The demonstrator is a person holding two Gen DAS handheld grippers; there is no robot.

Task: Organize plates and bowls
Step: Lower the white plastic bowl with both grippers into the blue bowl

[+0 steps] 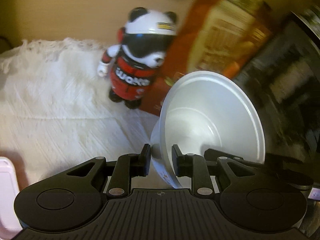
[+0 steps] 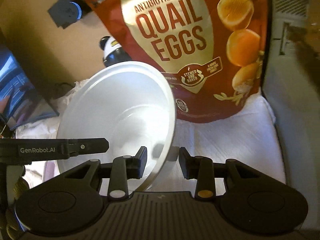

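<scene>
Bowl, white and the thing being handled, hangs tilted between both sets of tongs, its open side turned up toward the cameras and its rim caught at two places. Beyond it, ahead of the right tongs, stands the biggest thing around: a red and gold pouch printed "QUAIL EGGS", upright on a white fringed cloth that spreads under everything. Ahead of the left tongs, just left of the pouch, a panda figure in a red jacket and white helmet stands on the cloth. The left tongs pinch the bowl's wall, one pad inside and one outside. The right tongs straddle the rim likewise, left pad inside the bowl, right pad outside, closed on it.
</scene>
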